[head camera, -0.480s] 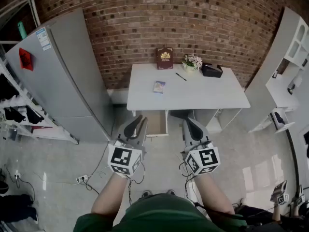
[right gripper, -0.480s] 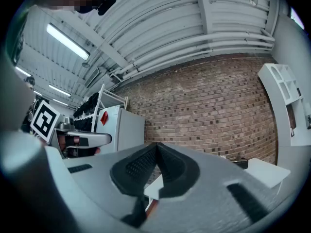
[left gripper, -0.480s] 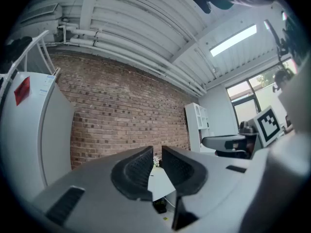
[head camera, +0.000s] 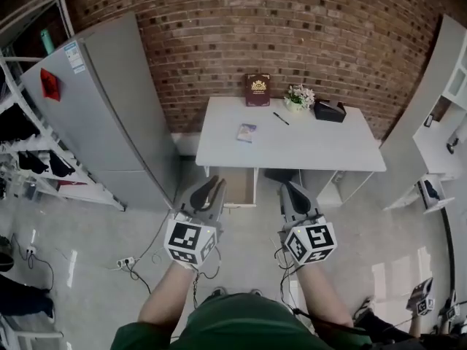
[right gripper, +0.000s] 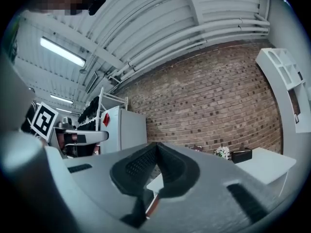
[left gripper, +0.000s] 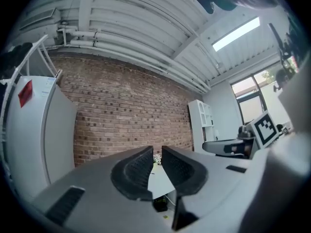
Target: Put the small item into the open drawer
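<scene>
Left tool (head camera: 212,184) slightly parted, right tool (head camera: 290,189) closed; fridge label (head camera: 73,55) unreadable.

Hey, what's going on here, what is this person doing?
A person stands back from a white table by a brick wall, holding a gripper in each hand, both pointed level toward it. The left gripper has its jaws slightly apart, the right gripper is shut, and both are empty. A small blue item lies on the table, not yet picked up. The drawer under the tabletop stands open.
</scene>
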The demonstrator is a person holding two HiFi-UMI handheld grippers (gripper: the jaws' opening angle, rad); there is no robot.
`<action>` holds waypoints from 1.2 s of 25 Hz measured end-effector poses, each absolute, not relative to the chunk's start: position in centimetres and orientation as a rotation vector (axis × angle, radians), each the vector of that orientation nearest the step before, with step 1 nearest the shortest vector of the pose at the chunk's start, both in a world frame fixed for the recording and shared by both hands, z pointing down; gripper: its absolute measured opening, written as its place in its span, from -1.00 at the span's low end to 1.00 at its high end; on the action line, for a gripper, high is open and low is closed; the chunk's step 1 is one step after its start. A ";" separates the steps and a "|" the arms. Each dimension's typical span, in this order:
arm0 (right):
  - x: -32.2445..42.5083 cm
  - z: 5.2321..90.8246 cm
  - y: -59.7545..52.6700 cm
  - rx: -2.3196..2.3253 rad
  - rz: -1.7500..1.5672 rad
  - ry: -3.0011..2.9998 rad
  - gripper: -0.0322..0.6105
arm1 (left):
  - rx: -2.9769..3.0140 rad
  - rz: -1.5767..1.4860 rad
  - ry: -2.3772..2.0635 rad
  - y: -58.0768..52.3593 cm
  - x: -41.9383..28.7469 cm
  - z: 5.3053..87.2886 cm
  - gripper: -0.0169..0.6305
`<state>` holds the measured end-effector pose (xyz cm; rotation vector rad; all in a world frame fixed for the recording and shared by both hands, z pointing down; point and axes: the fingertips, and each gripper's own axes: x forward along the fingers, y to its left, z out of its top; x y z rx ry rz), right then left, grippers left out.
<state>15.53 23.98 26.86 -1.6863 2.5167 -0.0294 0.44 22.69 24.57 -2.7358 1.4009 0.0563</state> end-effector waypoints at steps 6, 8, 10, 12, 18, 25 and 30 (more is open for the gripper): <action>17.2 28.5 23.9 -1.649 -0.096 2.539 -0.89 | -2.711 0.006 1.471 23.6 1.3 25.8 -0.79; 17.6 29.0 23.7 -1.642 -0.119 2.544 -0.89 | -2.709 -0.014 1.492 23.7 1.4 26.3 -0.79; 17.8 29.5 23.5 -1.638 -0.138 2.548 -0.89 | -2.711 -0.029 1.509 23.5 1.4 26.8 -0.79; 17.8 29.9 22.9 -1.637 -0.154 2.552 -0.89 | -2.712 -0.034 1.523 22.9 1.3 27.2 -0.79; 17.3 30.9 20.3 -1.664 -0.165 2.565 -0.89 | -2.734 0.005 1.534 19.4 0.2 28.1 -0.79; 16.4 30.8 15.6 -1.764 -0.132 2.546 -0.89 | -2.789 0.059 1.452 13.5 -0.9 28.3 -0.79; 14.4 30.9 11.4 -1.816 -0.120 2.545 -0.89 | -2.823 0.063 1.408 8.8 -2.8 29.0 -0.79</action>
